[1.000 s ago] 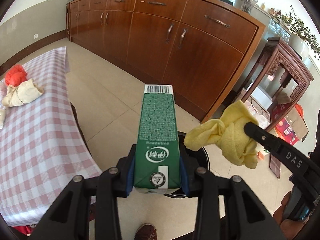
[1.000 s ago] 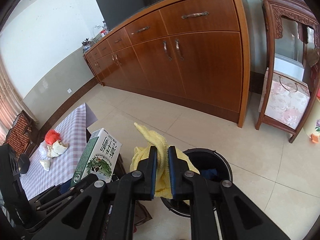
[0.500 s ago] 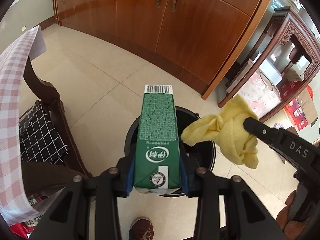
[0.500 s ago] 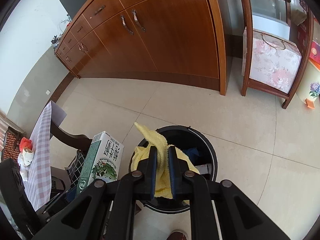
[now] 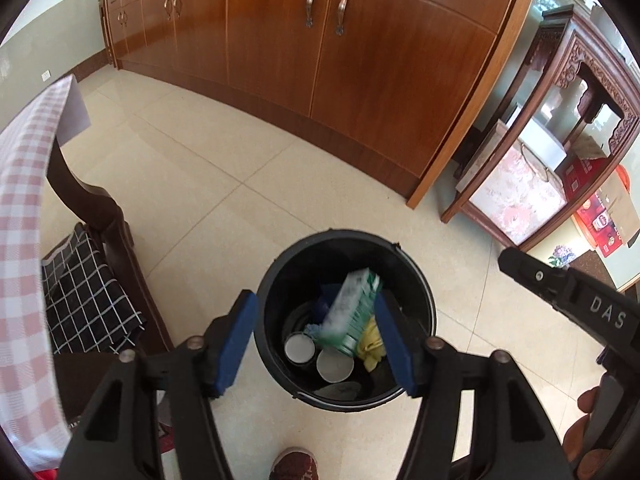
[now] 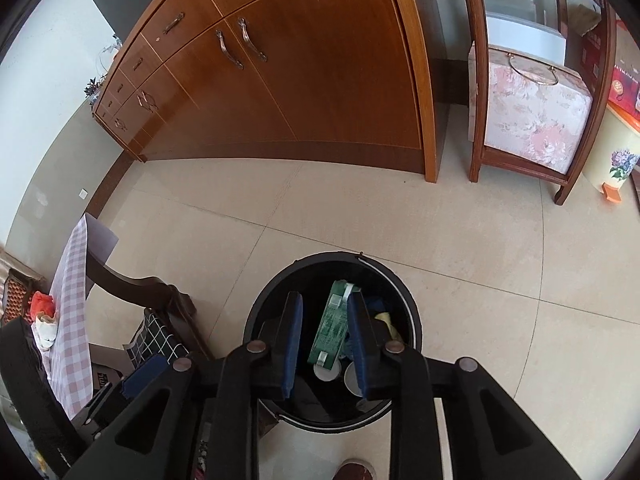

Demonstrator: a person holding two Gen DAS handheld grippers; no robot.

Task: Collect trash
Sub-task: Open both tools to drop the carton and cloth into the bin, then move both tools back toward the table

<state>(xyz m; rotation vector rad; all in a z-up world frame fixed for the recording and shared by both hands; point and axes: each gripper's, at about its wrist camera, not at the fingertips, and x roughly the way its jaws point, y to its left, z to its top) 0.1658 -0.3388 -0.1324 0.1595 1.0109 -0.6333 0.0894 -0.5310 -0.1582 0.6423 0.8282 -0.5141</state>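
A black bin (image 5: 280,264) stands on the tiled floor below both grippers. My left gripper (image 5: 316,340) hangs over it with jaws opening and nothing between the pads. The green milk carton (image 5: 352,312) is blurred and tilted inside the bin, free of the pads. A yellow cloth (image 5: 370,344) lies in the bin beside white cups. In the right wrist view, my right gripper (image 6: 325,340) is over the bin (image 6: 272,284) with jaws opening and nothing in them. The carton (image 6: 334,328) and the yellow cloth (image 6: 386,318) show below it. The right gripper's finger (image 5: 560,292) reaches in from the right.
A dark wooden chair with a checked cushion (image 5: 88,300) stands left of the bin, by a table with a pink checked cloth (image 5: 20,240). Red and white trash (image 6: 44,312) lies on that table. A wooden cabinet (image 5: 320,60) and a carved side table (image 5: 560,140) stand behind. A shoe (image 5: 294,464) is near the bin.
Both grippers came down over the bin. The left let go of the green carton, which dropped into the bin. The right released the yellow cloth, which now lies in the bin.
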